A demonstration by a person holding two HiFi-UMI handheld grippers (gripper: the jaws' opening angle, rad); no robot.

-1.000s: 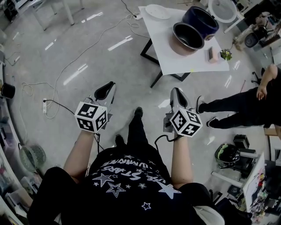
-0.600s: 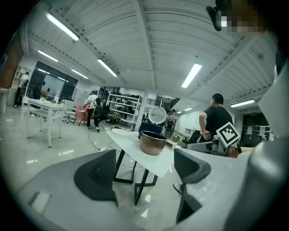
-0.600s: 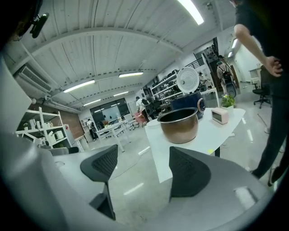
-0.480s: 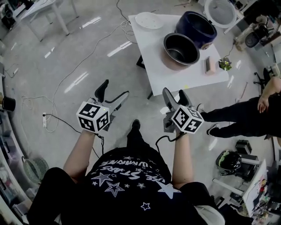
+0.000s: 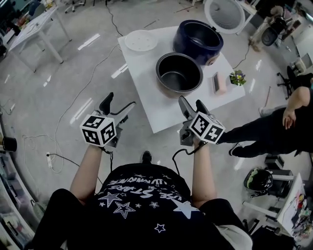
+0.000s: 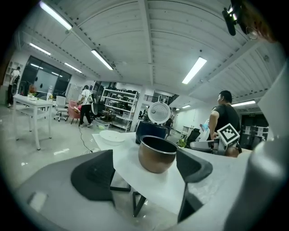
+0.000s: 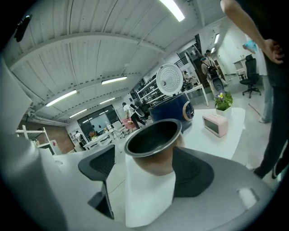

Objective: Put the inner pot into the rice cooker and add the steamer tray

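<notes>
The copper-sided inner pot (image 5: 179, 74) stands empty on the white table (image 5: 156, 105), close to its near edge. Behind the pot is the dark blue rice cooker (image 5: 198, 41) with its round lid (image 5: 224, 14) raised. A white steamer tray (image 5: 140, 40) lies at the table's far left corner. My left gripper (image 5: 117, 105) is open and empty over the floor just left of the table's near corner. My right gripper (image 5: 192, 106) is open and empty over the table's near edge, short of the pot. The pot (image 6: 156, 154) shows between the left jaws at a distance, and the pot (image 7: 152, 144) looms between the right jaws.
A pink clock (image 5: 219, 82) and a small potted plant (image 5: 237, 77) sit right of the pot. A person in black (image 5: 274, 122) stands right of the table. Another table (image 5: 34, 24) is at the far left, and cables (image 5: 73, 97) trail on the floor.
I have walked up to the table: it has slid from the far top of the view to just before both grippers. Both grippers stay open and empty.
</notes>
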